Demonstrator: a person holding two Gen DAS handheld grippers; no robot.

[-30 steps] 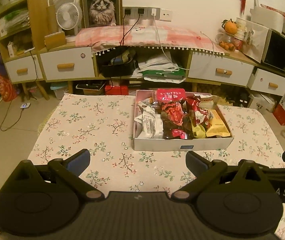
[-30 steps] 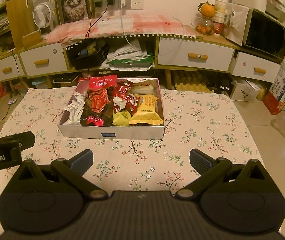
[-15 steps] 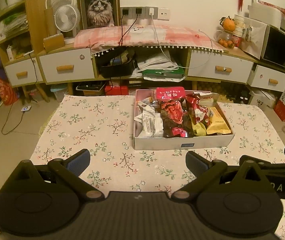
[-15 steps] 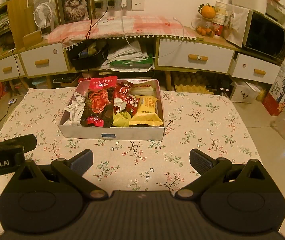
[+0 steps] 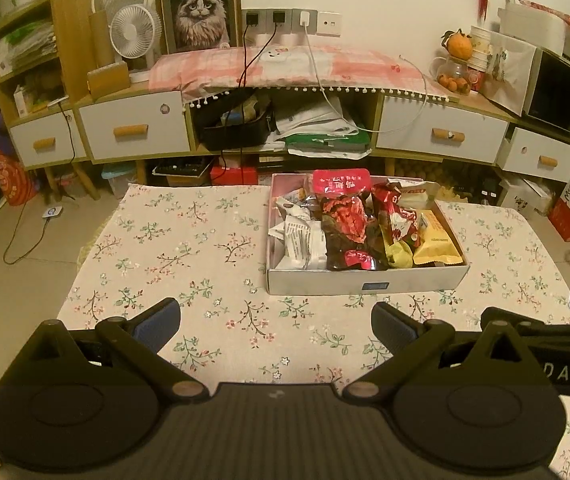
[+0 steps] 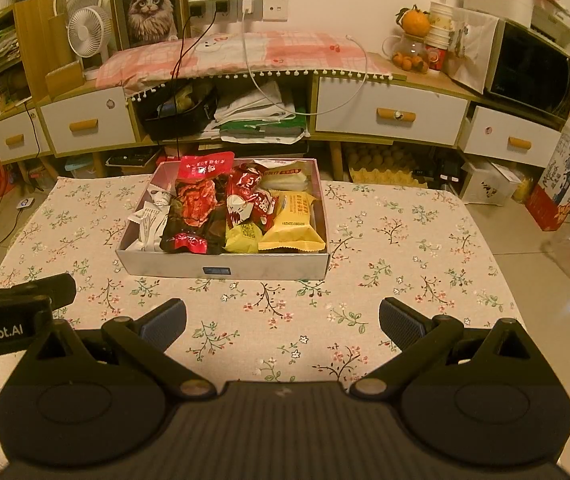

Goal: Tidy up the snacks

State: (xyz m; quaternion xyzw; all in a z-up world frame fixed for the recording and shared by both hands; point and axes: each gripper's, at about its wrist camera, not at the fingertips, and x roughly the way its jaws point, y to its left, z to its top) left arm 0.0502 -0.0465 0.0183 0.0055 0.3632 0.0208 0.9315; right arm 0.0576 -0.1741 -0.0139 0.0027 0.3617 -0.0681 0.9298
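Snack packets, red, yellow and white, fill a shallow white cardboard box (image 5: 365,285) (image 6: 221,270) on the floral-cloth counter (image 5: 189,248). Left gripper (image 5: 276,322) and right gripper (image 6: 283,322) fingers stand wide apart, holding nothing, near the box's front wall. Only the right view shows the cream packet (image 6: 285,176) fully.

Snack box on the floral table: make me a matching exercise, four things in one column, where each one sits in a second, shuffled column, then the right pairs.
Things:
1. yellow packet
2. white wrappers
3. red pouch
4. left gripper

Places:
A. far end of the snack box, standing tallest
B. box's near right corner
C. open over the tablecloth, short of the box
D. along the box's left wall

Pairs: 1-B, 2-D, 3-A, 4-C
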